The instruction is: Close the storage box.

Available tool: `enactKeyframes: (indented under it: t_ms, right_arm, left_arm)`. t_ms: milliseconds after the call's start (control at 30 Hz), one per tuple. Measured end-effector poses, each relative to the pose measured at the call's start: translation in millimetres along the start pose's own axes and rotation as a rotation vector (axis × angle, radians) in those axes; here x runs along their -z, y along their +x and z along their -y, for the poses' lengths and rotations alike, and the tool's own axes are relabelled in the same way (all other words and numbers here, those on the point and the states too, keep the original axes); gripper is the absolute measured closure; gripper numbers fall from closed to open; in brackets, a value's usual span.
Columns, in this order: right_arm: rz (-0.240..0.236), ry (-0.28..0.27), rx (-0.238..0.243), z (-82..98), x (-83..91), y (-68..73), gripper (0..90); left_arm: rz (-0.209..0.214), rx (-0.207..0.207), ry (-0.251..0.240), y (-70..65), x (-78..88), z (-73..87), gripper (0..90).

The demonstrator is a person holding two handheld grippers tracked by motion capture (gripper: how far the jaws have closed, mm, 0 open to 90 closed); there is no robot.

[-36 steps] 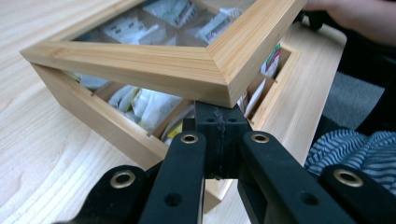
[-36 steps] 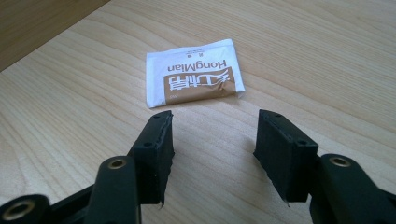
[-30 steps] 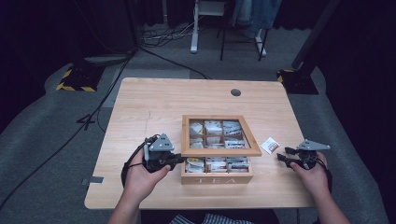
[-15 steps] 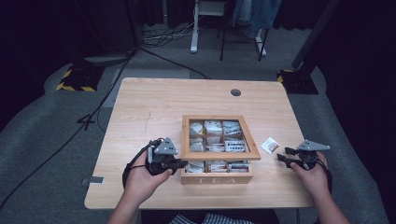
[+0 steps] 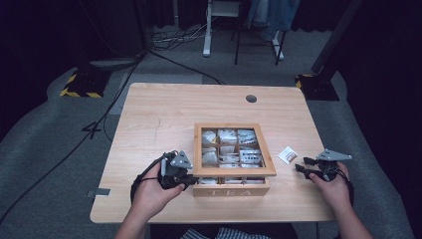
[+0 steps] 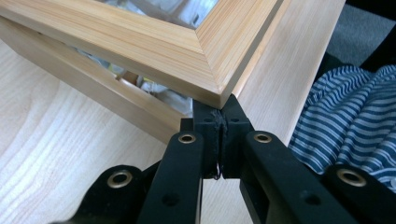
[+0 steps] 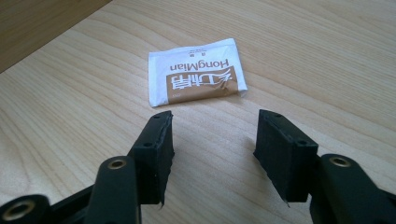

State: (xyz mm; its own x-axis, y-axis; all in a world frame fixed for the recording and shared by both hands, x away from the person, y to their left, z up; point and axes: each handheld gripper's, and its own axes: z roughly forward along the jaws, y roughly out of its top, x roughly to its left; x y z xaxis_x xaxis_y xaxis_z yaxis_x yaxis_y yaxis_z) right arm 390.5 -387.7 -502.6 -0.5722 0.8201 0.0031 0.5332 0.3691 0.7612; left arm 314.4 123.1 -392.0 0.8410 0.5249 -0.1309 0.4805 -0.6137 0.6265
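Left gripper view: the left gripper [image 6: 219, 126] has its black jaws pressed together, tips wedged under the near corner of the glass-paned wooden lid [image 6: 154, 46], which stands lifted a crack above the box body.
High view, left side: that same left gripper [image 5: 180, 172] sits at the front left corner of the light wooden tea box marked TEA [image 5: 232, 188], near the table's front edge.
Right gripper view: the right gripper [image 7: 212, 140] has its jaws apart with nothing between them, just short of a small white and brown paper tea sachet [image 7: 196, 77] lying flat on the pale wooden table [image 7: 70, 116].
High view, right side: the right gripper [image 5: 303, 167] rests close to the sachet [image 5: 287, 155], which lies just right of the box.
Box contents: compartments hold more sachets; details too small to tell.
Lid handling: likely stiff and fairly light, hinged at the back; the glass pane is breakable, so lift by the wooden frame's front edge, not the pane.
Sachet handling: probably thin, light and limp; pinch one edge, since it lies flat on the wood.
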Motion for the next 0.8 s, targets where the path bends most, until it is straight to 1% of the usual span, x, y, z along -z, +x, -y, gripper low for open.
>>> enactKeyframes:
  t_ms: [133,167,400,533,700,800]
  right_arm:
    - [0.001,-0.001,-0.002,0.0,-0.1,0.1,46.7]
    - [0.0,0.0,0.0,0.0,0.0,0.0,46.7]
    - [0.001,-0.001,-0.002,0.0,0.0,0.2,46.7]
    - [0.0,0.0,0.0,0.0,0.0,0.0,46.7]
    - [0.001,0.0,0.0,0.0,0.0,0.0,46.7]
    - [0.001,-0.001,-0.002,-0.1,-0.1,0.2,46.7]
  left_arm:
    - [0.004,-0.003,0.018,0.0,-1.9,0.2,87.9]
    - [0.002,0.003,0.022,-0.4,-2.3,0.5,87.9]
    - [0.008,-0.01,0.053,0.1,-5.7,1.0,87.4]
    - [0.009,-0.013,0.06,0.2,-7.4,1.3,87.3]
    - [0.008,-0.021,0.086,0.2,-9.8,1.5,87.1]
    - [0.011,-0.018,0.097,-0.2,-11.2,1.7,87.0]
